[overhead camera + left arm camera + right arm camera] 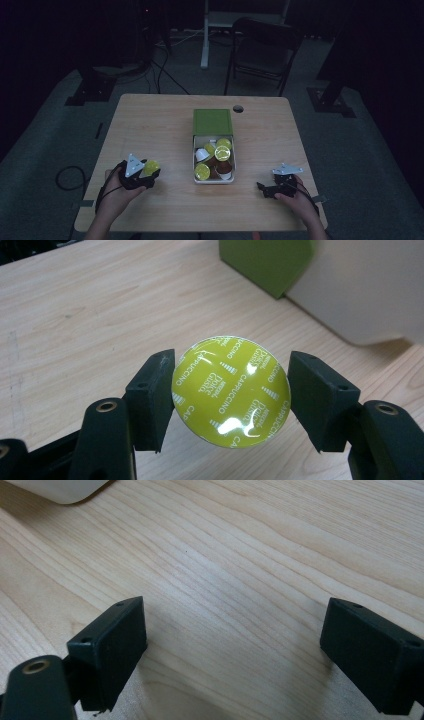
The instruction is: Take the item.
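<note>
High view: my left tongs [148, 172] carry a round yellow-green foil-lidded capsule [151, 167] left of the white open box [195, 155], lifted clear for placing on the table [165, 125]. Left gripper view: pads clamp its rim. Right gripper view: right tongs [232, 650] gape apart, idle.

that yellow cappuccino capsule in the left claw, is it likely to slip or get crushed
The capsule is pinched at its round rim by the left claw, so it could pivot or slip. Its glossy foil lid probably dents easily. It looks small and likely light.
</note>
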{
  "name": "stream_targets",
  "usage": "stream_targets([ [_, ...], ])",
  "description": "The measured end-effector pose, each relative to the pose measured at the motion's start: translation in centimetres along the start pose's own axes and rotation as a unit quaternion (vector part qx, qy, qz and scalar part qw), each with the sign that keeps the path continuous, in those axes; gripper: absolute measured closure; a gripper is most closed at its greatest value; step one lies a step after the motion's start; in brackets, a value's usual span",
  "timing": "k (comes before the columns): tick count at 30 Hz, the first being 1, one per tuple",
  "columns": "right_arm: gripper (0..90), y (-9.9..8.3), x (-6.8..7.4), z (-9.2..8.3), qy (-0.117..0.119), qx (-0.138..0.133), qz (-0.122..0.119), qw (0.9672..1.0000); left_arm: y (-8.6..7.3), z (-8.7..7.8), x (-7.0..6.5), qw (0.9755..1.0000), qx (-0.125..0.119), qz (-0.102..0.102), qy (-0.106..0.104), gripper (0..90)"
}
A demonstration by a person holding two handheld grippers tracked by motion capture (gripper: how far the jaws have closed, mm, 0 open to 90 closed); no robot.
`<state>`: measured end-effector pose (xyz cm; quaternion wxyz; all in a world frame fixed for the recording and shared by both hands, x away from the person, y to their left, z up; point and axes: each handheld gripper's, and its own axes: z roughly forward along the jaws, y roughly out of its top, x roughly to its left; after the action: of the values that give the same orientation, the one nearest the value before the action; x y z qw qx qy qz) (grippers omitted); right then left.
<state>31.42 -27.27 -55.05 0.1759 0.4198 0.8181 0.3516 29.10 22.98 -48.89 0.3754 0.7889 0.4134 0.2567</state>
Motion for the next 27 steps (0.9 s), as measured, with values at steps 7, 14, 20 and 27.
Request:
stream_targets([
  [7,10.8,0.0,0.0,0.0,0.0,0.0,0.0,1.0,-1.3,0.2,0.5,0.9998,0.017,-0.006,0.006,38.3],
  [14,10.8,0.0,0.0,0.0,0.0,0.0,0.0,1.0,-2.4,-0.2,1.1,0.9995,0.026,-0.011,0.011,38.3],
  [20,10.8,0.0,0.0,0.0,0.0,0.0,0.0,1.0,-3.3,-0.5,1.7,0.9992,0.032,-0.018,0.017,38.3],
  [27,10.9,0.0,0.0,0.0,0.0,0.0,0.0,1.0,-4.1,-0.6,1.9,0.999,0.036,-0.022,0.015,38.3],
])
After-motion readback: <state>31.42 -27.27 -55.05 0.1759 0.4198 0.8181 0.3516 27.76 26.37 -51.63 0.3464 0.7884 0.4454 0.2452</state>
